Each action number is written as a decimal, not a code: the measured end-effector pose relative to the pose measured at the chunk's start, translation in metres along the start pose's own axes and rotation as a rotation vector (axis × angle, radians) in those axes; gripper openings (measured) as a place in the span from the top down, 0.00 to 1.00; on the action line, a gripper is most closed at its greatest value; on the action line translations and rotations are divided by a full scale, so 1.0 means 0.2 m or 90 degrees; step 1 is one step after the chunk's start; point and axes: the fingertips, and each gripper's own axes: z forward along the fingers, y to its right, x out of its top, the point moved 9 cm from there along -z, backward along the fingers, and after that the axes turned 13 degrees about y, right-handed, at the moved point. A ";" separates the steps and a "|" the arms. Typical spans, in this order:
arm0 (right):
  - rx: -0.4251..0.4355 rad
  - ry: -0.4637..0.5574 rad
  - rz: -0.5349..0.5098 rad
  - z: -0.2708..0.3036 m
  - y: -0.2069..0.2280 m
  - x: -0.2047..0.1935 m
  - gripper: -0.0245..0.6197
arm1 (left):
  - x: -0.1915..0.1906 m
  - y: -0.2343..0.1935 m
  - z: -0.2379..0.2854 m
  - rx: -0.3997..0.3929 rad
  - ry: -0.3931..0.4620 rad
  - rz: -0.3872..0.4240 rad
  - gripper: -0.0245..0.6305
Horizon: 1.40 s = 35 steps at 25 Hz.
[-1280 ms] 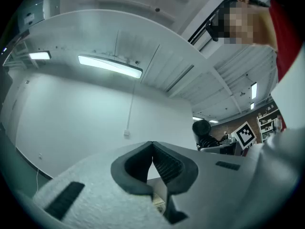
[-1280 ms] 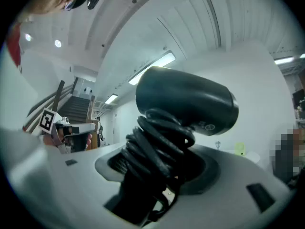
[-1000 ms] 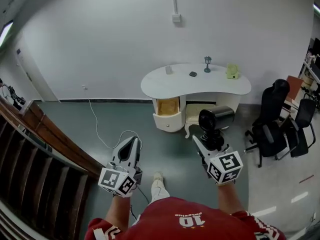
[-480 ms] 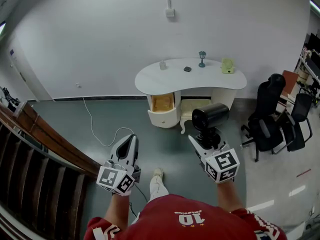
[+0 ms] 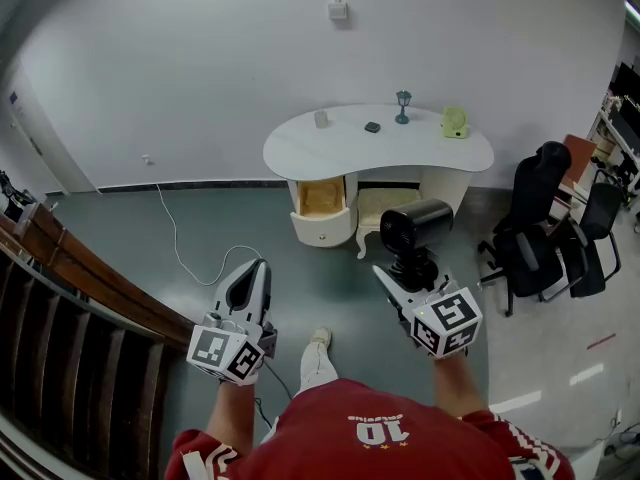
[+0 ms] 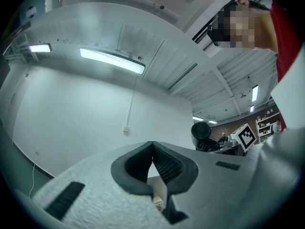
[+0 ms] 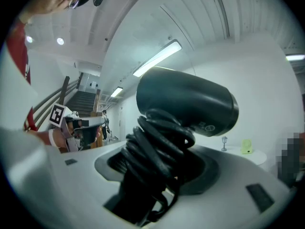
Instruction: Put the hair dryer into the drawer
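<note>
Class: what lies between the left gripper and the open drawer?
Only bare grey-green floor, seen in the head view, separates the left gripper from the drawer; the white cable lies further left.

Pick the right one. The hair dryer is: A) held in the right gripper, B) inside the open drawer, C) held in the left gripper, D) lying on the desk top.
A: the right gripper is shut on the cord-wrapped handle of the hair dryer, held in the air short of the desk.

Head view: from above, steeply down, desk [image 5: 378, 148] distant. Gripper views: close behind own jaws, tilted upward; both seemingly share wall [image 6: 71, 113].
</note>
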 end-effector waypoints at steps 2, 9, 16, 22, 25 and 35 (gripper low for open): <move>0.004 -0.006 -0.005 0.06 0.03 -0.01 0.53 | -0.03 -0.05 0.05 0.001 -0.002 -0.002 0.97; 0.014 -0.022 -0.017 0.37 0.15 -0.03 0.53 | -0.14 -0.26 0.28 0.013 -0.008 -0.015 0.97; 0.040 -0.050 -0.009 0.69 0.31 -0.17 0.53 | -0.29 -0.50 0.47 0.035 -0.020 -0.022 0.97; 0.063 -0.107 -0.014 1.08 0.43 -0.28 0.53 | -0.43 -0.82 0.68 0.040 -0.053 -0.074 0.97; 0.069 -0.128 -0.013 1.26 0.47 -0.31 0.53 | -0.48 -0.95 0.79 0.020 -0.060 -0.082 0.97; 0.060 -0.141 -0.001 1.64 0.58 -0.42 0.53 | -0.59 -1.31 1.01 0.011 -0.057 -0.066 0.97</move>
